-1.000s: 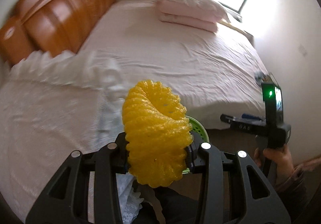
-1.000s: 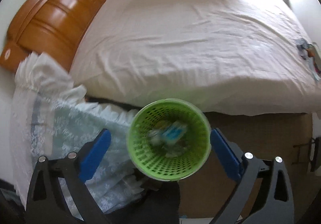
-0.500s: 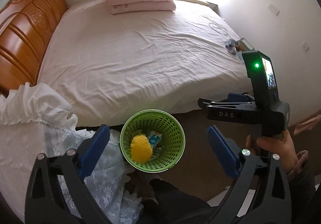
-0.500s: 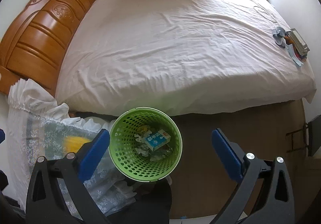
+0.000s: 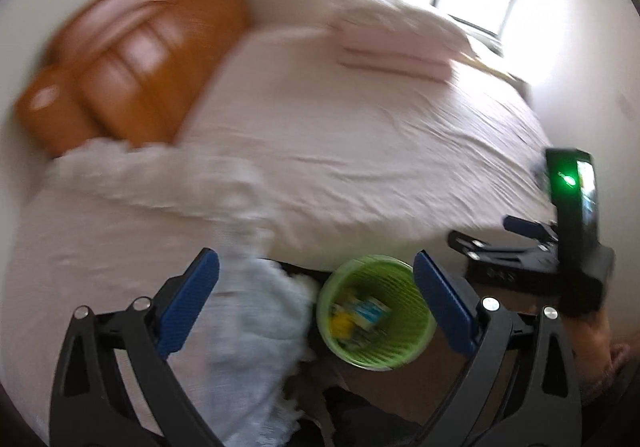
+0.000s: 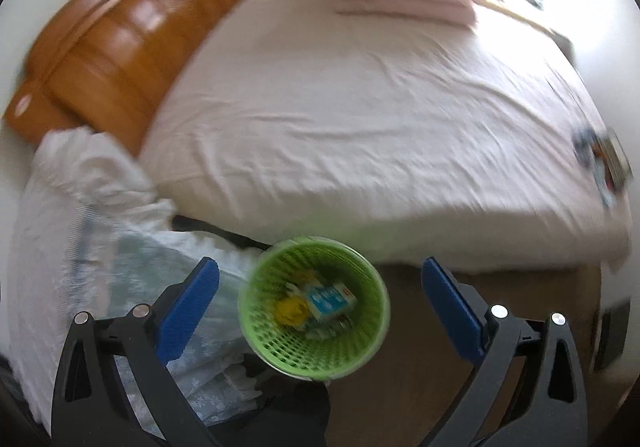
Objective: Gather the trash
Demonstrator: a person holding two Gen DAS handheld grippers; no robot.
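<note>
Pink-sheeted bed point(image 6: 360, 119) fills the room; green basket point(image 6: 256, 331) stands on the floor beside it, yellow net point(image 6: 290, 309) and a blue box point(image 6: 330, 297) inside. Left gripper point(image 5: 316, 301) and right gripper point(image 6: 320, 307) gape wide, empty.

Green perforated plastic waste basket point(image 6: 314, 307) on floor before white-sheeted bed point(image 6: 360, 119), yellow foam net point(image 6: 291, 310) and blue carton point(image 6: 330, 299) inside, lace-trimmed cloth point(image 6: 120, 247) at left
</note>
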